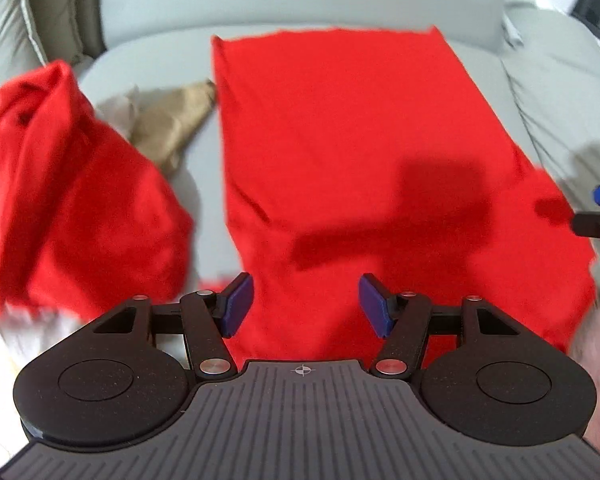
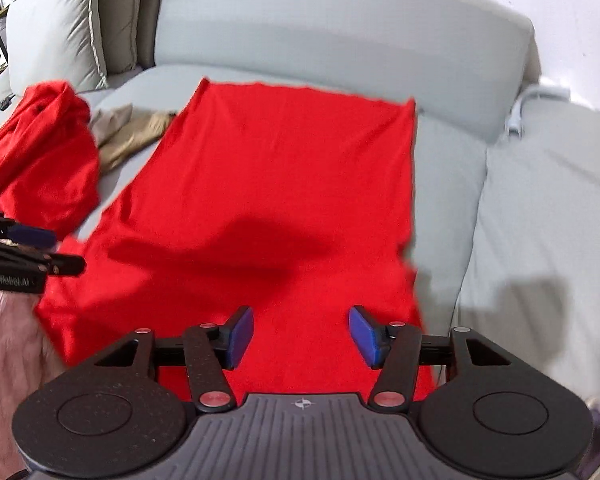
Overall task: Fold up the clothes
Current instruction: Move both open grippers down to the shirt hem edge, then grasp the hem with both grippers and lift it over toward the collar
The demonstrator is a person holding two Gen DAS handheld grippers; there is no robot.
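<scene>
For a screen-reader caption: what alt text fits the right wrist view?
A red garment lies flat on a grey sofa, the open right gripper above its near edge. A crumpled red cloth and beige cloth sit far left.

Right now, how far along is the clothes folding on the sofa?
Done: one red garment lies flattened into a long rectangle on the sofa cushion. In hand: nothing; the left gripper and right gripper both hover open over its near end. Left: its crosswise fold, plus the crumpled red garment and tan garment beside it.
</scene>
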